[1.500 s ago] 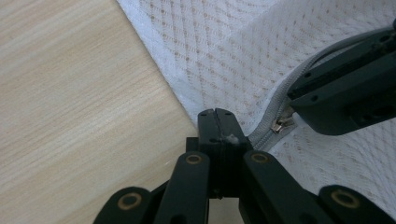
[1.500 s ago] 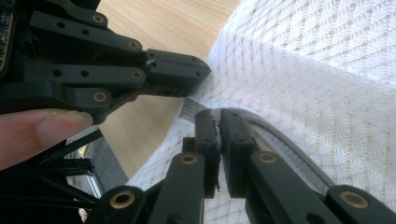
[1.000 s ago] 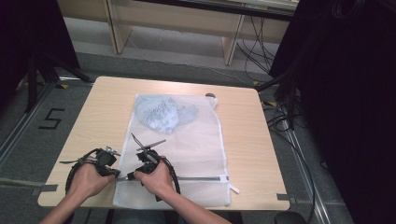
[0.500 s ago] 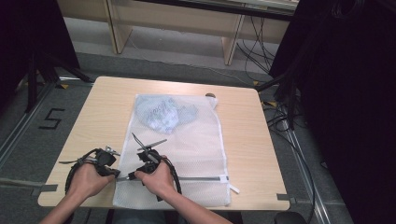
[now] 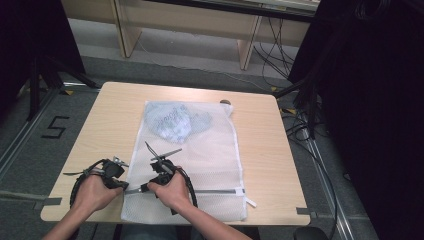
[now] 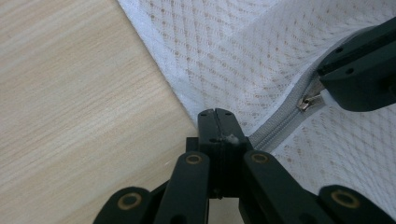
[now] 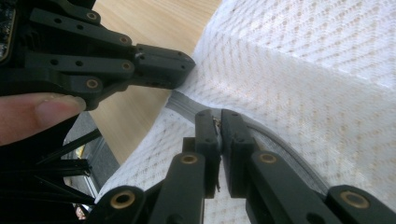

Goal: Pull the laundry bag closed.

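Grey flooring with a taped numeral surrounds a light wooden bench (image 5: 100,120), and dark curtains stand to either side. On the bench lies a white mesh laundry bag (image 5: 210,155), flat, its long side running away from the person, with a crumpled pale blue patterned garment (image 5: 172,122) inside at the far end. A grey zipper (image 5: 215,191) crosses the bag near its near edge. Both of the person's hands are at the bag's near left corner. The left gripper (image 6: 216,122) has its jaws together, clamped on the bag's edge where the zipper tape ends, at the border between mesh and bare bench. The right gripper (image 7: 220,122) sits just beside it, jaws closed on the small metal zipper pull (image 6: 308,100), which shows between the pads in the right gripper view and at that gripper's tip in the left gripper view. Mesh around the two grip points is lifted slightly and creased into a ridge along the zipper line. A small dark round object (image 5: 225,102) rests on the bench just beyond the bag's far right corner; what it is cannot be told.
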The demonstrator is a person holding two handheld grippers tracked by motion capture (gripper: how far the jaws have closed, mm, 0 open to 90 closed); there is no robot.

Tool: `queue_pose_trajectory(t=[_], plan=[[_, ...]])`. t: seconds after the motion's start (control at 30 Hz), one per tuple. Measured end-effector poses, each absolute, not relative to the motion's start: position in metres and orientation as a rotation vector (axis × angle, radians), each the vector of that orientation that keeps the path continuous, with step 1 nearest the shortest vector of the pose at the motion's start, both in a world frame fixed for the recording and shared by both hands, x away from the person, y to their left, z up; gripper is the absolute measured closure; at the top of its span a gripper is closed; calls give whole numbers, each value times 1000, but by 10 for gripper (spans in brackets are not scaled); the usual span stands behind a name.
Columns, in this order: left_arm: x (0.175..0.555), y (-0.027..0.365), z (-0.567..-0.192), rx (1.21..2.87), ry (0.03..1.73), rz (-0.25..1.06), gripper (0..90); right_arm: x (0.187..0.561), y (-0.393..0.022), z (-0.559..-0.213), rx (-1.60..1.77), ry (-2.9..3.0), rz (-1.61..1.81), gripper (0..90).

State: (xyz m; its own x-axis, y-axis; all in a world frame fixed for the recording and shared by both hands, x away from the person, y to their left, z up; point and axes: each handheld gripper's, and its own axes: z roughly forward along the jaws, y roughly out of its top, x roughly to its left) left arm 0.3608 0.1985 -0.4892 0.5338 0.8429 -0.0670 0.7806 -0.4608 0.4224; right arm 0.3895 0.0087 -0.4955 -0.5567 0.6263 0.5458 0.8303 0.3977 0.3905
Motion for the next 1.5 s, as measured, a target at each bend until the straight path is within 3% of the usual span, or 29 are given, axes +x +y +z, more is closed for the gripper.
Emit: queue_pose_trajectory(t=[1.5], plan=[[361,198,-489,2378,1330,214,900,389,-4,-491,-1284,-2340,-891,869]])
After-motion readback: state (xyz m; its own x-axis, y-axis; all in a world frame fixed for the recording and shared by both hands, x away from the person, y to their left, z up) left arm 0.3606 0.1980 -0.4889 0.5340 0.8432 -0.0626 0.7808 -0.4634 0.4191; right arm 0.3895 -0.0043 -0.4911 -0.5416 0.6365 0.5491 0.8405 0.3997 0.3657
